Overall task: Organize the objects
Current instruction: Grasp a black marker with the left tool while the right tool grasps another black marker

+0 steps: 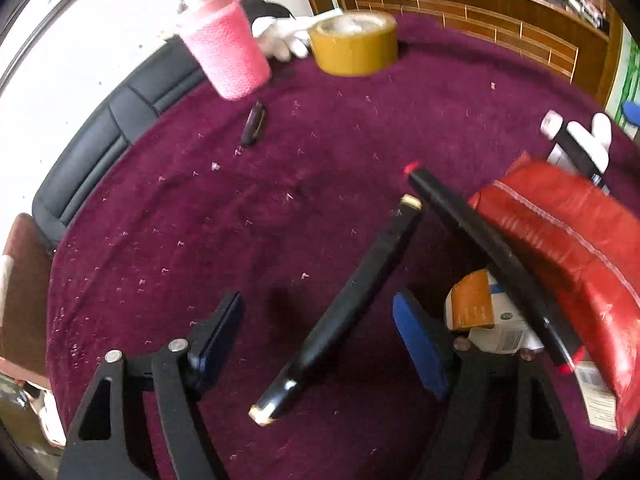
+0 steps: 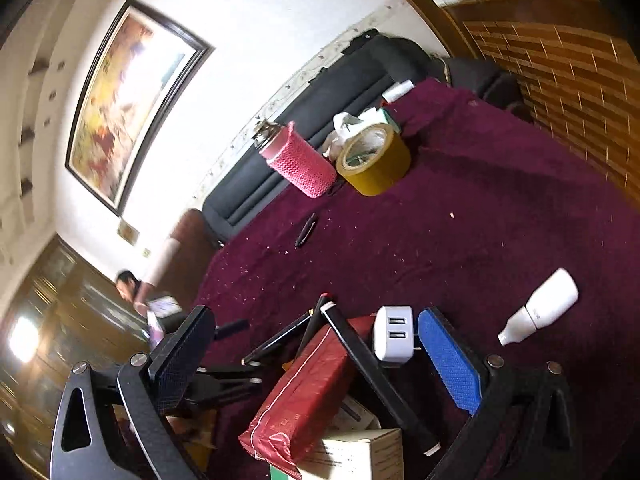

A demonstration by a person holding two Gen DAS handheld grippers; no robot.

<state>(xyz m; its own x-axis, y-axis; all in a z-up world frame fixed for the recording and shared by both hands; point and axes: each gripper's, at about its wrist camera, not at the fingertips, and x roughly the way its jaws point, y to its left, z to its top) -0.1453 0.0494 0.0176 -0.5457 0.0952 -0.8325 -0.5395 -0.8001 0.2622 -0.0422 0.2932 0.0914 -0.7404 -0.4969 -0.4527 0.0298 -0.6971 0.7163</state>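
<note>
left gripper: jaws parted, straddling a black pen that lies on the cloth; pads not touching it, nothing gripped.
right gripper: jaws wide apart, hanging over the clutter pile; nothing pressed between the pads.
step: judged as the approach to the first pick, with the left lined up on the pen.
next move: lower until the pads flank the barrel, close across its width, then lift; the pen lies diagonal between the pads, so the wrist may need a little roll.
pen neighbours: a second black marker with red ends lies just beside it, leaning on a red packet; risk of catching both.
pile: small boxes sit under the marker; a white USB charger sits by the blue pad in the right wrist view.
farther out: white bottle on its side, well apart.
far edge: pink sleeved cup, tape roll, a small dark pen in front of them.
surface: maroon cloth, flecked with lint.
destination: cannot tell; the cup is a guess.
</note>
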